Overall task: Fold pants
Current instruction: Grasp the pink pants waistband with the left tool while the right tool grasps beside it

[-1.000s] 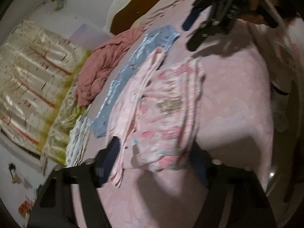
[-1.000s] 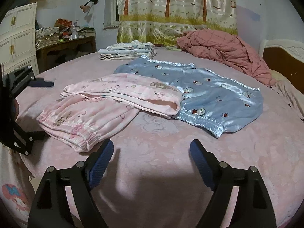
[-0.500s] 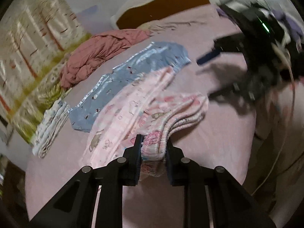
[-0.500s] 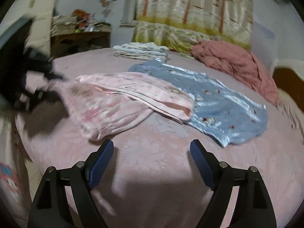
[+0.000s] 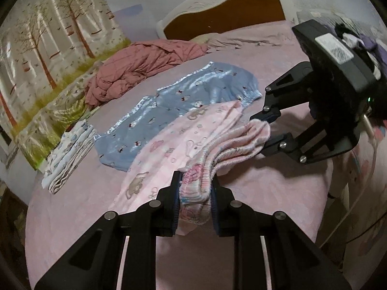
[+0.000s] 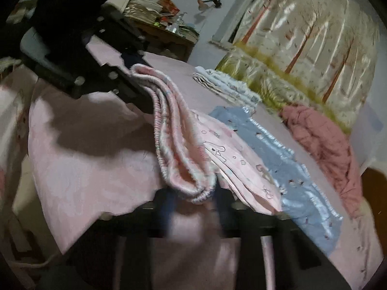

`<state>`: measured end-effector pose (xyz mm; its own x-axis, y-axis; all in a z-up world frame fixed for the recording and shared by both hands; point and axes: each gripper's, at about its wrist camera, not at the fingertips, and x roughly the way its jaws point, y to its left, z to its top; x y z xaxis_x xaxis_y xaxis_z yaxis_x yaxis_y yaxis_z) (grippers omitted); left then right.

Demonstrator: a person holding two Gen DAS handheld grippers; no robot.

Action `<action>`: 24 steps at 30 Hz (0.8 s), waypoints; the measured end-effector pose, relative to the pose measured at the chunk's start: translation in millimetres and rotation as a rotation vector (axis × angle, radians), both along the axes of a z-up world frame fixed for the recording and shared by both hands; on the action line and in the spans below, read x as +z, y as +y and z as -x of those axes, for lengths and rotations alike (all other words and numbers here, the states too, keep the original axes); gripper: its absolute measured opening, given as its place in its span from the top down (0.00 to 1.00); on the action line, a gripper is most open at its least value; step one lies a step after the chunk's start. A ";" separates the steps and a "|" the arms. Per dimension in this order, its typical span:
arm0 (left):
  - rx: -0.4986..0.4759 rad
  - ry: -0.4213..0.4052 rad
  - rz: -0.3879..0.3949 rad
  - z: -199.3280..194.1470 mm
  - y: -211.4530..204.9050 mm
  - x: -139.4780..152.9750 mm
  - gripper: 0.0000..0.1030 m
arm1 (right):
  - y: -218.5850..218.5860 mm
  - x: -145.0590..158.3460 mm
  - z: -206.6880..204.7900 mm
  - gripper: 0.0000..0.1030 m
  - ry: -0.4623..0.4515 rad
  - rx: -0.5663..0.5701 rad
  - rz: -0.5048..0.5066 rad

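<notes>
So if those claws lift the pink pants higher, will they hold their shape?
Probably not. The pink pants already sag between the left claw and right claw, so they look floppy. They seem light, and the gathered waistband should give the closing right claw grip.

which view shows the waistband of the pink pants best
The left wrist view: it is sharp, and the waistband shows from end to end, clamped in the left gripper and pinched in the closing right gripper. The right wrist view shows the band too, but blurred by motion, its near end half hidden behind the gripper.
</notes>
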<state>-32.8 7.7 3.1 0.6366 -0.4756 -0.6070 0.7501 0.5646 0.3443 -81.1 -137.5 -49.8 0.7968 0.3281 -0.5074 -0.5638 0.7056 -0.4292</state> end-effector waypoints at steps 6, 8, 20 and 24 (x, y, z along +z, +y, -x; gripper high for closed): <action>0.071 0.065 0.108 -35.2 10.5 16.0 0.80 | -13.6 34.4 -29.6 0.81 0.038 -0.001 -0.167; 0.089 0.102 0.133 -51.8 12.3 18.8 0.80 | -19.7 43.4 -51.5 0.82 0.079 -0.015 -0.234; 0.227 0.294 0.240 -143.2 28.2 -6.3 0.70 | -49.9 30.8 -180.8 0.82 0.437 -0.065 -0.547; 0.317 0.347 0.250 -158.1 41.7 -28.5 0.61 | -55.3 0.0 -206.0 0.81 0.572 -0.152 -0.592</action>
